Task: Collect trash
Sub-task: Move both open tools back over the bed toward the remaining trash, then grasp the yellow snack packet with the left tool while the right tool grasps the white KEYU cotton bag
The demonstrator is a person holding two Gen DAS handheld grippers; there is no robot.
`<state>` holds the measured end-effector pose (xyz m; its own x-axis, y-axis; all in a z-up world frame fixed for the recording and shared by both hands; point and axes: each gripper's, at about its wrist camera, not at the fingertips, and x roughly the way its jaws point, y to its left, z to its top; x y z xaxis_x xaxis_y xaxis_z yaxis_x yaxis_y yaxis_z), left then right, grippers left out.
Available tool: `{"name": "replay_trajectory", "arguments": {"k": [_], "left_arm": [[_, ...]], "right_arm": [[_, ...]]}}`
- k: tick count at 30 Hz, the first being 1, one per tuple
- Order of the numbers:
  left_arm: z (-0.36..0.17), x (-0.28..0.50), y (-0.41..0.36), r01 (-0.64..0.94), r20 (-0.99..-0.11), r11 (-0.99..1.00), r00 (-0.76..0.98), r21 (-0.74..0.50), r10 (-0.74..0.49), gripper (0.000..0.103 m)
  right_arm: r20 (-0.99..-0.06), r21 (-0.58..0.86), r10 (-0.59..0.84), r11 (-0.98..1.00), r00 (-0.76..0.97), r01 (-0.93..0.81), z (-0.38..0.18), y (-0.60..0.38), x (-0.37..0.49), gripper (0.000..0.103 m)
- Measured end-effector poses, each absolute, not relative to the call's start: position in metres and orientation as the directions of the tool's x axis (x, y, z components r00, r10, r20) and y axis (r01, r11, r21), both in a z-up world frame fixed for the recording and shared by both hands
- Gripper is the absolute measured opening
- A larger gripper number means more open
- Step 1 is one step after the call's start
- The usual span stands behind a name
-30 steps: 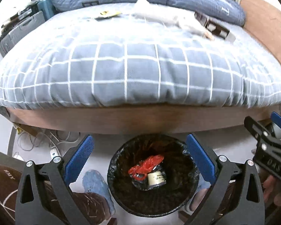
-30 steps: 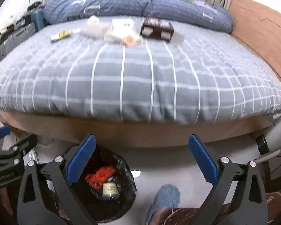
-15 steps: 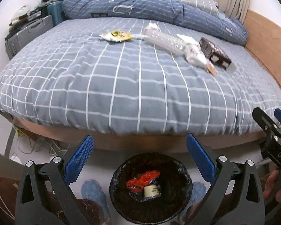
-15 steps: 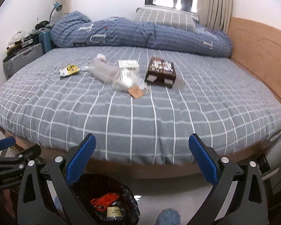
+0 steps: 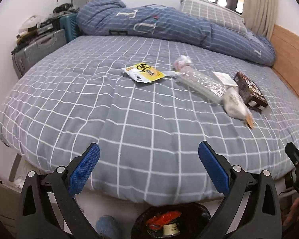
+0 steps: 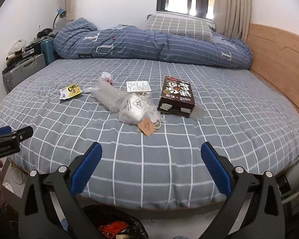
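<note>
Trash lies on the grey checked bed (image 5: pixel 129 119) (image 6: pixel 229 119): a yellow packet (image 5: pixel 143 72) (image 6: pixel 70 91), a clear bubble-wrap roll (image 5: pixel 201 83) (image 6: pixel 109 95), a bagged white mask (image 6: pixel 137 109) (image 5: pixel 235 104), a white card (image 6: pixel 138 86), a brown tag (image 6: pixel 147 127) and a dark brown box (image 6: pixel 176 96) (image 5: pixel 250 91). A black-lined bin (image 5: pixel 169 221) (image 6: pixel 113 225) with red trash stands on the floor below. My left gripper (image 5: pixel 148 171) and right gripper (image 6: pixel 151 171) are both open and empty, held at the bed's near edge, well short of the trash.
A rolled blue duvet (image 6: pixel 149 45) and a pillow (image 6: pixel 177 26) lie at the bed's far end. Suitcases (image 5: pixel 39 49) with clutter stand at the left. A wooden bed frame (image 6: pixel 279 59) runs along the right. A foot (image 5: pixel 107 227) shows beside the bin.
Both grippers have risen from just above the bin to bed height, so the bed top and its trash have come into view. Both stayed open and empty.
</note>
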<state>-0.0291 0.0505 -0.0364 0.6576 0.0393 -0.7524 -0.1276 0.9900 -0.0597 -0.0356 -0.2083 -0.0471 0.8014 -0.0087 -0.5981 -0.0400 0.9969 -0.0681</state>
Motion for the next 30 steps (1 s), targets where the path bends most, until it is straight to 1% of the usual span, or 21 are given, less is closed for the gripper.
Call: {"name": "replay_trajectory", "arguments": {"k": [10, 15, 20, 29, 30], "left_arm": [[-0.039, 0.029, 0.072, -0.155, -0.744, 0.987, 0.663, -0.033, 0.08, 0.097], [-0.043, 0.069, 0.085, -0.168, -0.746, 0.984, 0.663, -0.06, 0.068, 0.097], [-0.043, 0.109, 0.092, -0.192, -0.732, 0.98, 0.676, -0.06, 0.088, 0.097], [-0.064, 0.179, 0.093, -0.203, -0.763, 0.977, 0.641, -0.062, 0.085, 0.097], [-0.066, 0.185, 0.091, -0.204, -0.768, 0.977, 0.635, -0.061, 0.085, 0.097]], "right_arm": [[-0.632, -0.048, 0.013, 0.997, 0.775, -0.055, -0.061, -0.204, 0.032, 0.095], [-0.646, -0.039, 0.016, 0.998, 0.763, -0.054, -0.067, -0.201, 0.071, 0.095], [-0.663, -0.033, 0.029, 0.997, 0.748, -0.068, -0.075, -0.193, 0.104, 0.095], [-0.695, -0.047, 0.025, 0.996, 0.718, -0.079, -0.092, -0.18, 0.139, 0.095], [-0.702, -0.052, 0.022, 0.995, 0.712, -0.082, -0.095, -0.178, 0.142, 0.093]]}}
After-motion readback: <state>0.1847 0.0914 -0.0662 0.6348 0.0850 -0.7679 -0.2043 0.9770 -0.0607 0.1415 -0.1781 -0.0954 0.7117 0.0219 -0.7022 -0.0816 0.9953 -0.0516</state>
